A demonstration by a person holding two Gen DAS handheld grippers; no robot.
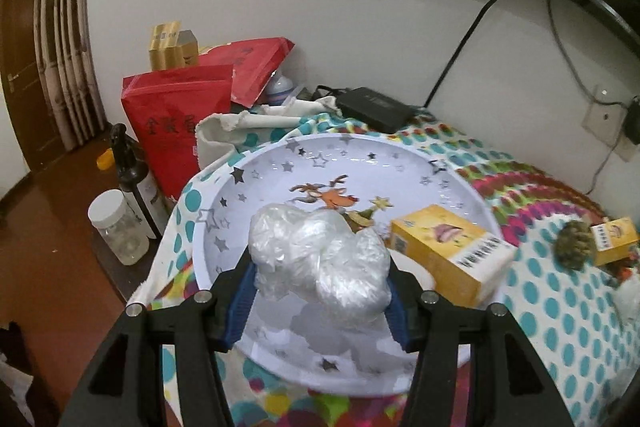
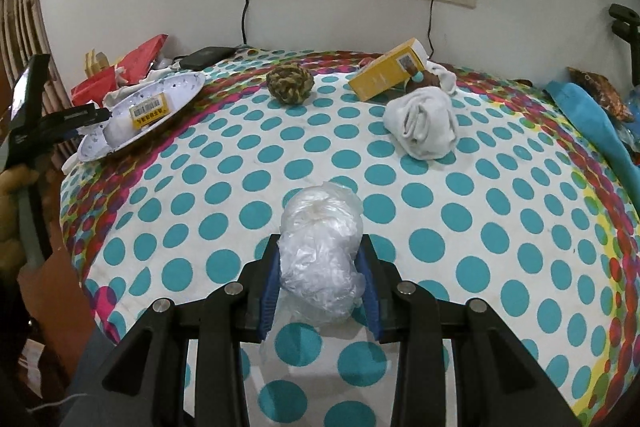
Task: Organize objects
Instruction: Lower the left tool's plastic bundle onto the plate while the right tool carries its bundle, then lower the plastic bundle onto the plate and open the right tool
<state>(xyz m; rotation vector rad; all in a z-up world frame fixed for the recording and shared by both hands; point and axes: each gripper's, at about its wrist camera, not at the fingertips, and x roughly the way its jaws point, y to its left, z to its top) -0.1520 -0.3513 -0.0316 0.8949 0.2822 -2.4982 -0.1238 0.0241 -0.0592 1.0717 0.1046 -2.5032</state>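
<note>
My left gripper [image 1: 320,275] is shut on a crumpled clear plastic bag [image 1: 316,259], held just above a white star-printed plate [image 1: 248,167] with a reindeer picture. A yellow box [image 1: 448,251] lies in the plate at its right side. My right gripper [image 2: 320,267] is shut on a second crumpled clear plastic bag [image 2: 320,251] above the dotted cloth [image 2: 460,219]. From the right wrist view, the plate [image 2: 180,83] with its yellow box [image 2: 149,110] sits at the far left, with the left gripper [image 2: 86,117] over its near rim.
A woven rope ball [image 2: 290,85], another yellow box [image 2: 386,71] and a rolled white cloth [image 2: 422,125] lie farther back on the cloth. Red bags [image 1: 176,119], a dark bottle [image 1: 132,175] and a clear jar [image 1: 118,227] stand left of the plate. A black device [image 1: 376,107] rests by the wall.
</note>
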